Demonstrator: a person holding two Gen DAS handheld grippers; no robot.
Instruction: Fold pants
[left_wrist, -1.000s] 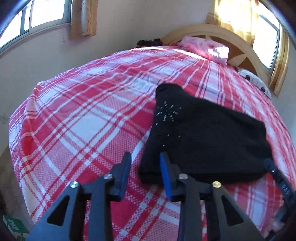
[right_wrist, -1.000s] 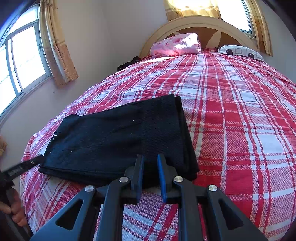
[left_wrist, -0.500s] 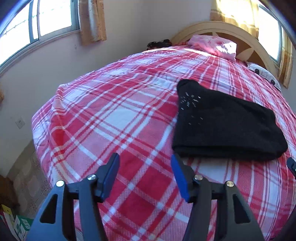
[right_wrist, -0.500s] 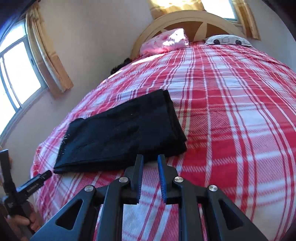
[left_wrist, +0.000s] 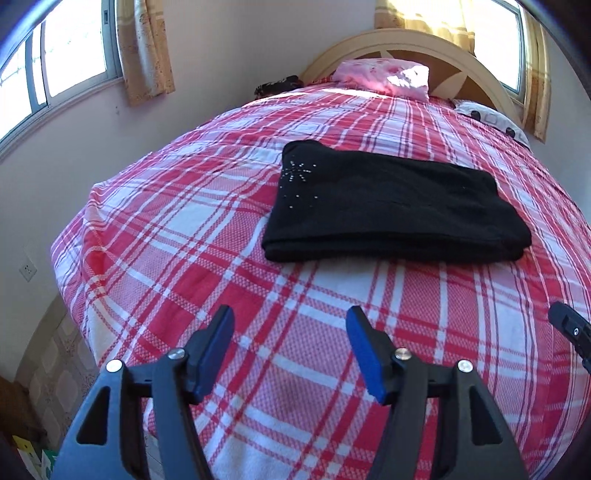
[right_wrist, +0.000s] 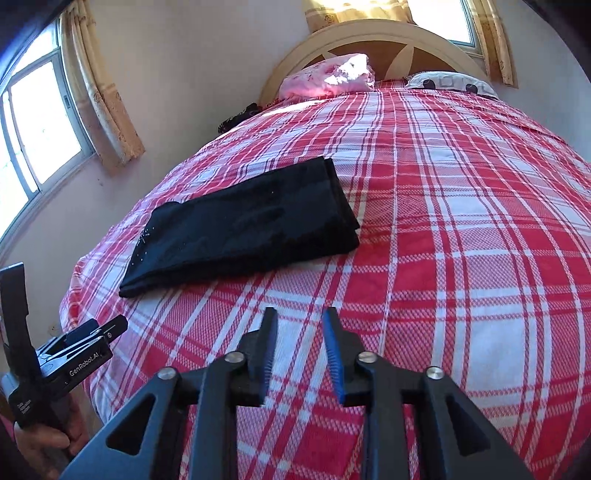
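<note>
Left claw (left_wrist: 290, 345) hangs spread wide over bare plaid bed (left_wrist: 177, 236) near its foot edge. One folded black pants (left_wrist: 391, 210) lies ahead, untouched. Right claw (right_wrist: 299, 349), slightly parted, empty; open bedspread stretches rightward. Two pillows (right_wrist: 325, 77) beyond.

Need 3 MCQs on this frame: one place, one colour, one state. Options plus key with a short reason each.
1. Where do the pants lie?
A. on the floor
B. on the bedspread
C. on the pink pillow

2. What colour are the pants?
A. black
B. blue
C. grey

3. What are the left tongs doing?
A. shut on the pants
B. shut on the bedspread
C. open, holding nothing

Key:
1 B, since the folded stack rests flat on the red plaid, well short of the pillow.
2 A, since the cloth is black in both views, with small studs near one end.
3 C, since bare plaid shows in the wide gap between the blue pads; the right tongs are open too.
</note>
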